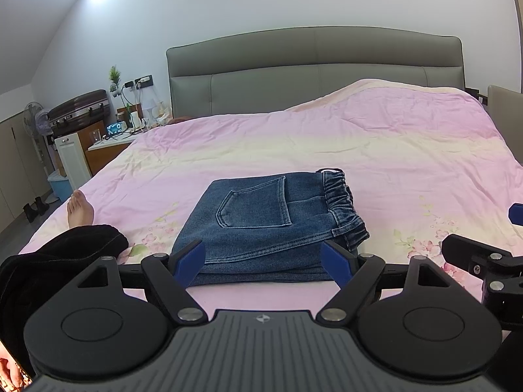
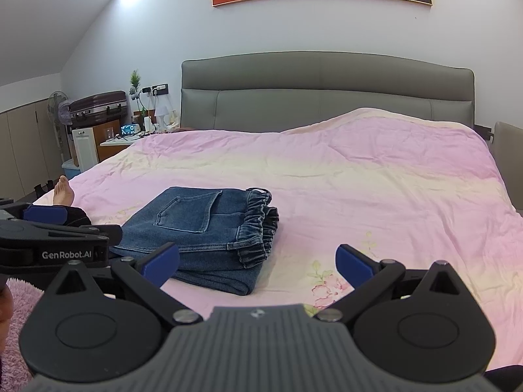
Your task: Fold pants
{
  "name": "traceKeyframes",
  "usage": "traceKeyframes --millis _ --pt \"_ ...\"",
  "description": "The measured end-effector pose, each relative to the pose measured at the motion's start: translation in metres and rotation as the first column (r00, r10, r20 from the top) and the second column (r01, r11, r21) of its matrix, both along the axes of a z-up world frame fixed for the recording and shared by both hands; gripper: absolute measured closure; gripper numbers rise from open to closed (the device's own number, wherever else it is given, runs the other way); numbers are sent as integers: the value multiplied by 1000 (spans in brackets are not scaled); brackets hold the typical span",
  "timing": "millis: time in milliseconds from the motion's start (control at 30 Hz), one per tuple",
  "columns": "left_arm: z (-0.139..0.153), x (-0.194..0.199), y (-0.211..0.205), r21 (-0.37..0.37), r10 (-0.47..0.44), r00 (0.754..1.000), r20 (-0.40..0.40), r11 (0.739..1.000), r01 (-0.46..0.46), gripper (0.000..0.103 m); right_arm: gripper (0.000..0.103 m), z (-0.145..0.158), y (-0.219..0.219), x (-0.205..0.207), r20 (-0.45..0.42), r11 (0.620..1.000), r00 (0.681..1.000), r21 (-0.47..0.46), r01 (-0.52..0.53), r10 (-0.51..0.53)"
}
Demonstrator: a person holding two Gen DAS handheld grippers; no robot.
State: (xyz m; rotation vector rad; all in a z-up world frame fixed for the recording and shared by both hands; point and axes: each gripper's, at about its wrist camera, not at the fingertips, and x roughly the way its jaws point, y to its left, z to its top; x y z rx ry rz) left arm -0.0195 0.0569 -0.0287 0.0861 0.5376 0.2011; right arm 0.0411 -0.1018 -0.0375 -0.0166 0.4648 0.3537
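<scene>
Left claw spread wide and released, gripping nothing, hovering low at the near edge of the jeans, one blue fingertip over the near left corner and the other just beside the near right edge. Right claw likewise gaping and empty, held off to the right of the bundle, left fingertip overlapping the lower layers in view, right one above bare bedding. Jeans folded into a compact stack near the foot of the bed, back pocket facing up, gathered elastic waistband turned to the right, several layers visible along the near fold. Probably laid pocket-up so the smooth panel covers the bulkier folds beneath; waistband stacked to one side, likely from folding the legs up toward it. Judged by the tidy pile and two idle claws, folding looks essentially done, with perhaps only a final pat or squaring of edges left. Bundle resting flat on the pink flowered bedcover, wrinkled but level, a sensible soft work surface. To the left, a bare foot and a dark trouser leg stretched along the bed, suggesting a seated person working from the mattress. Farther out, a grey padded headboard, a cluttered nightstand, a suitcase and a fan by the wall.
</scene>
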Motion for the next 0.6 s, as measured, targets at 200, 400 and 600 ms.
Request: traceKeyframes --millis 200,400,600 --pt "-1 -2 -2 1 2 1000 1 1000 -2 9 5 0 0 0 0 1000 1000 1 -1 1" --pt "0 -1 -3 -1 14 1000 3 1000 -14 9 5 0 0 0 0 1000 1000 2 -2 2" --pt "0 -2 -5 4 10 1000 -2 1000 -10 9 5 0 0 2 -6 1000 1000 5 -1 1"
